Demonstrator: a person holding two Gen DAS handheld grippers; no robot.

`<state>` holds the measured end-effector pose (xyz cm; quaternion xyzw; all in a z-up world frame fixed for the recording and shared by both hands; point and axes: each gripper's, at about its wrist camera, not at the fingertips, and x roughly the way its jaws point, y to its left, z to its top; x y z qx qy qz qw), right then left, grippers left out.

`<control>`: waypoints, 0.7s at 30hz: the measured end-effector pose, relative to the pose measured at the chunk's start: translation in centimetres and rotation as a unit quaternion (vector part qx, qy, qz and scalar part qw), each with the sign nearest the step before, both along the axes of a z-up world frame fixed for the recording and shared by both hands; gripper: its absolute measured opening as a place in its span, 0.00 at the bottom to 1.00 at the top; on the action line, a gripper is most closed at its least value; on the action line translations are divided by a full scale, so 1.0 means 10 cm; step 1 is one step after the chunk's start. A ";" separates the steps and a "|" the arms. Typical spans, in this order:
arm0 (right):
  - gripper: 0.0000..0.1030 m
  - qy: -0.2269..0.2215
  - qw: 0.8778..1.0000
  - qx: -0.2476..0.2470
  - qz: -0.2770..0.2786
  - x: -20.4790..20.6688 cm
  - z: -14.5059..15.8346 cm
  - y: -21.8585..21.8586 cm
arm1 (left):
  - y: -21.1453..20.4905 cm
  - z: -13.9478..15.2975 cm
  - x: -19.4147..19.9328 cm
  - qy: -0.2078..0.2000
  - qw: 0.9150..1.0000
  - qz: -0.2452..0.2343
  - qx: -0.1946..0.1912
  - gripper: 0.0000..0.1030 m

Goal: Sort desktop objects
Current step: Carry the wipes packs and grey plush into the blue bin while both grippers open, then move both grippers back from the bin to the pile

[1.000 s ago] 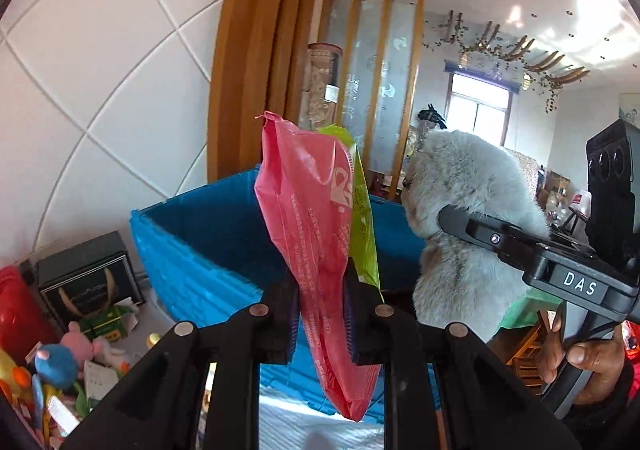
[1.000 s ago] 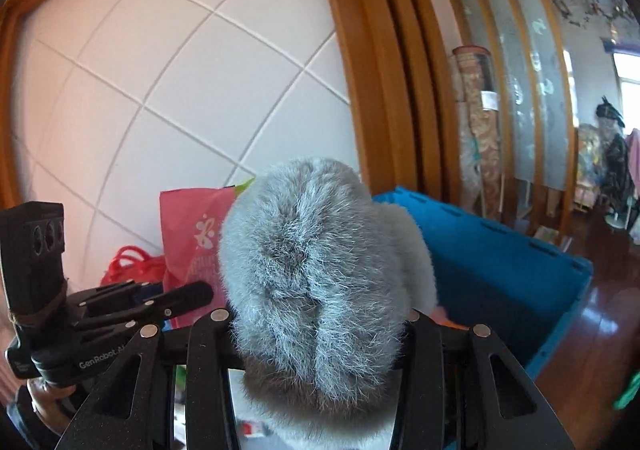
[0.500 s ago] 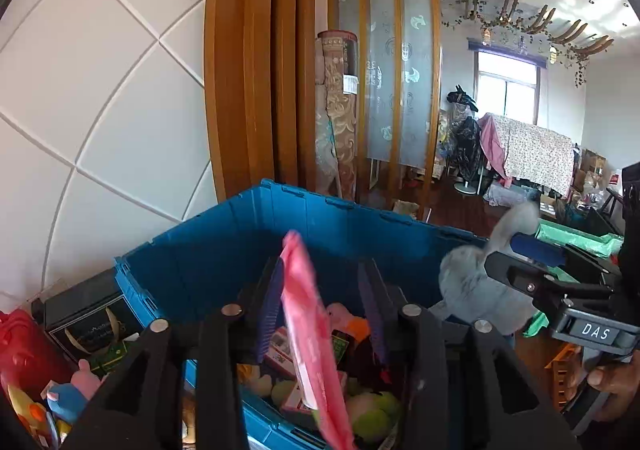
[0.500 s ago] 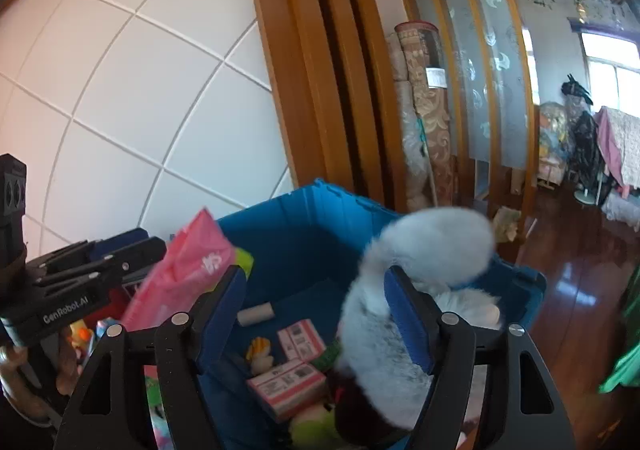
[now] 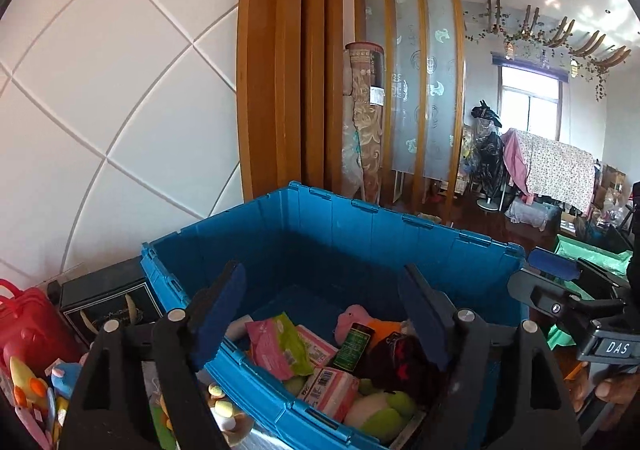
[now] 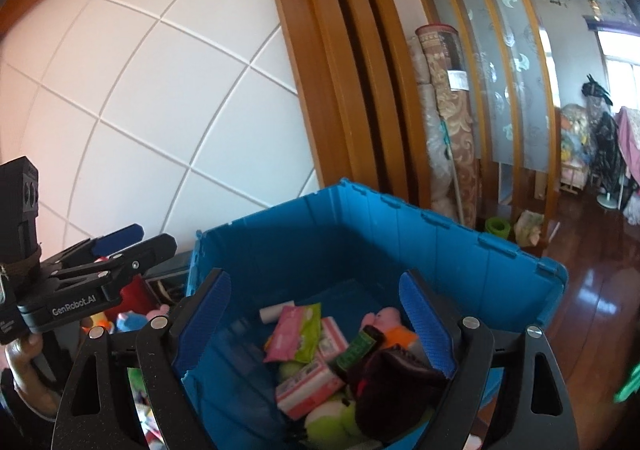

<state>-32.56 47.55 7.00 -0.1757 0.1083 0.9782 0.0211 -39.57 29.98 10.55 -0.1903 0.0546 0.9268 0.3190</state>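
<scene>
Blue crate (image 5: pixel 332 226) holds pink wipes pack (image 5: pixel 276 346), soft & light, prob. best pinched at crimped edge; left tongs (image 5: pixel 320 314) & right tongs (image 6: pixel 316 314) both released, empty.

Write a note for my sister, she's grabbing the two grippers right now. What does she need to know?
Left gripper: open, empty, above the blue bin.
Right gripper: open, empty, also above the bin.
In the bin: pink-and-green packet, pink boxes, small plush toys, a dark furry toy.
Left to sort: toys and a black box outside the bin's left side.
</scene>
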 end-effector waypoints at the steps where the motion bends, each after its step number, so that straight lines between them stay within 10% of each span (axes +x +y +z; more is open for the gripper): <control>1: 0.85 -0.002 1.000 0.001 0.007 0.02 -0.03 -0.04 | -0.06 -0.03 0.03 0.000 1.000 0.005 0.001 0.76; 14: 0.85 0.011 0.993 0.029 0.113 0.53 -0.20 -1.18 | -1.40 -0.46 0.56 -0.009 0.999 0.050 -0.012 0.76; 21: 0.81 -0.090 0.984 0.045 0.149 0.55 -0.87 -2.13 | -2.34 -1.17 0.86 -0.056 0.993 0.075 -0.070 0.76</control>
